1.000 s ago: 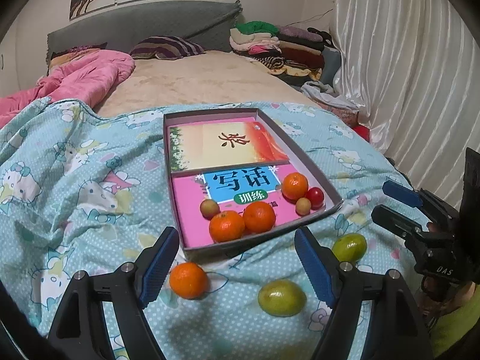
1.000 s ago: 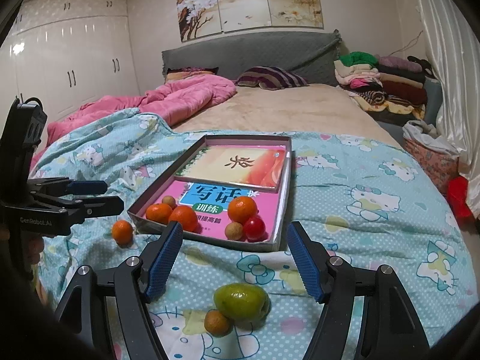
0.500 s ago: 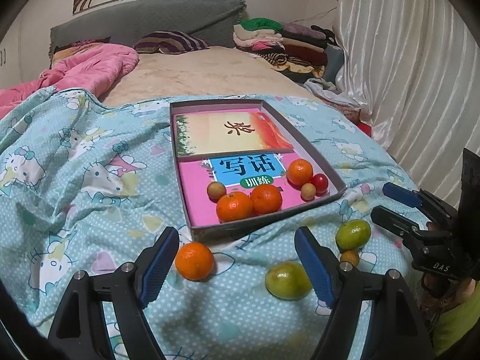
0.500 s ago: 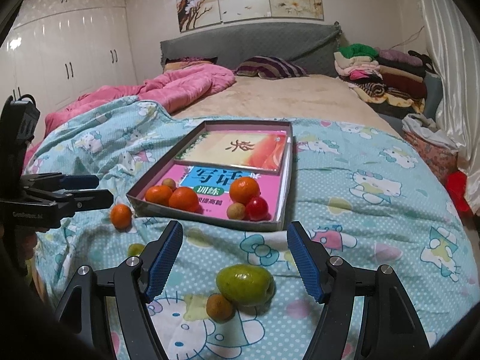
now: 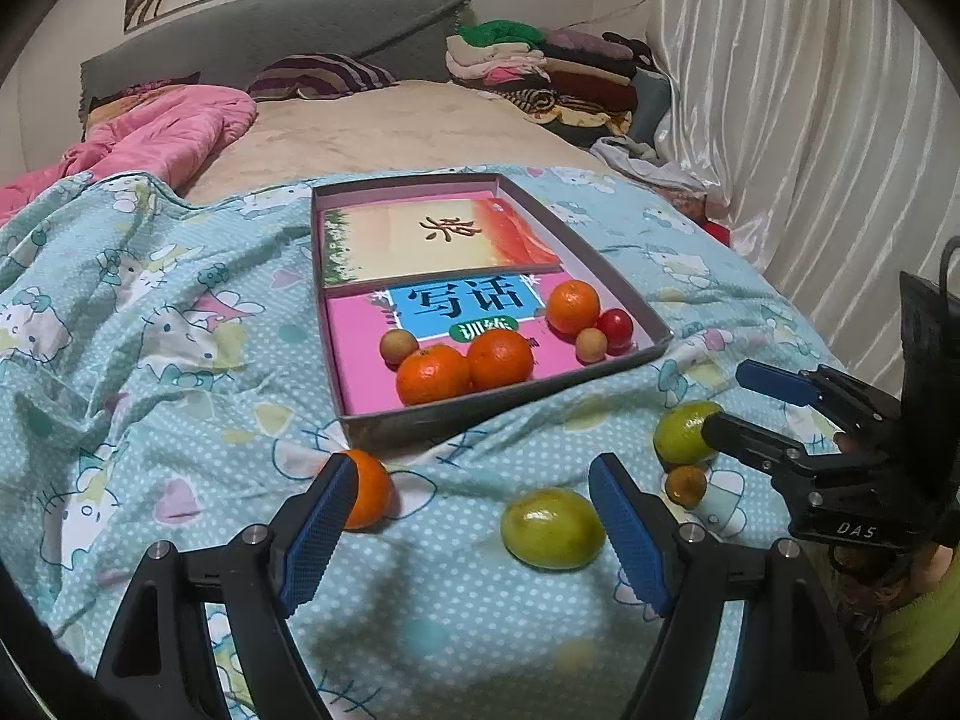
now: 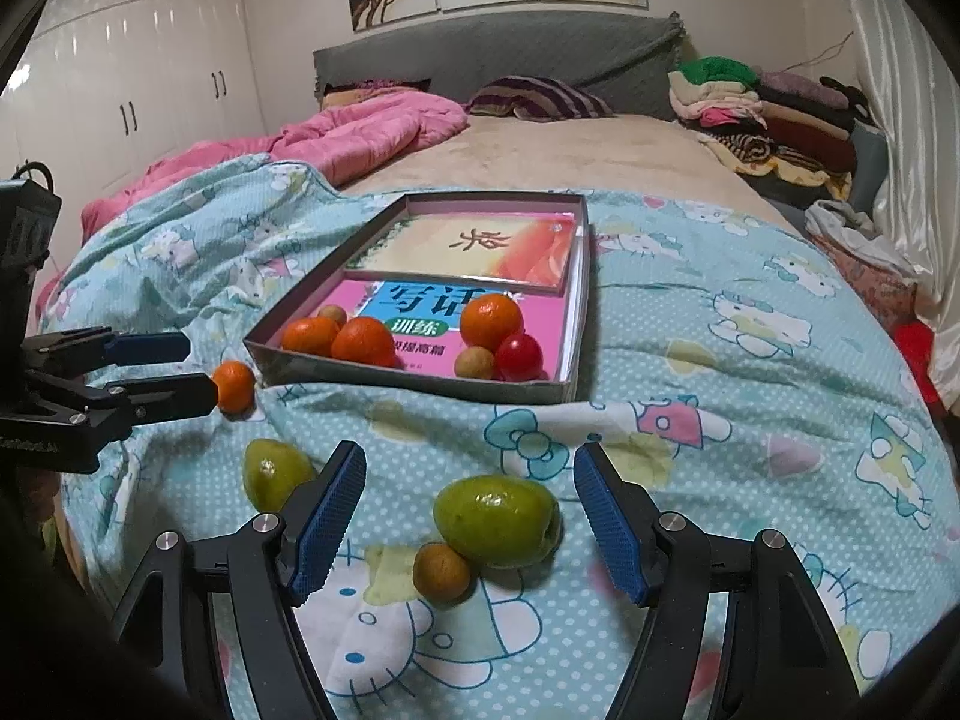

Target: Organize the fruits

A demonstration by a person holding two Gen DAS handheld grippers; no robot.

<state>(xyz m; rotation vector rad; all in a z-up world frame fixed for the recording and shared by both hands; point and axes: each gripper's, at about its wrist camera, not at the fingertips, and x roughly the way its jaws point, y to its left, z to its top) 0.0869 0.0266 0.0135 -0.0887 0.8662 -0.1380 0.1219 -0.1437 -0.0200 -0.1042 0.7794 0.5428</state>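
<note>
Bedroom light falls on a bed spread with a blue cartoon-print quilt (image 6: 750, 396), which carries everything in play. Both grippers hang just above it, jaws wide and holding nothing.

Between the fingers of the right gripper (image 6: 471, 525) lies a green fruit (image 6: 497, 521), with a small brown fruit (image 6: 442, 572) touching its near left side; neither pad touches them. Left of that gripper's left finger sits a second green fruit (image 6: 273, 474), which in the left wrist view lies just inside the right finger of the left gripper (image 5: 471, 531). An orange (image 5: 367, 495) rests partly behind that gripper's left finger, at the near corner of the shallow box (image 5: 651, 330).

Farther out, the box lies on the quilt with two books as its floor. On the nearer pink book sit three oranges, two small brown fruits and one red fruit (image 5: 618, 327).

By the look of it the sorting is past halfway: six fruits are boxed, four remain on the quilt. The right gripper seems lined up for the green fruit between its fingers.
</note>
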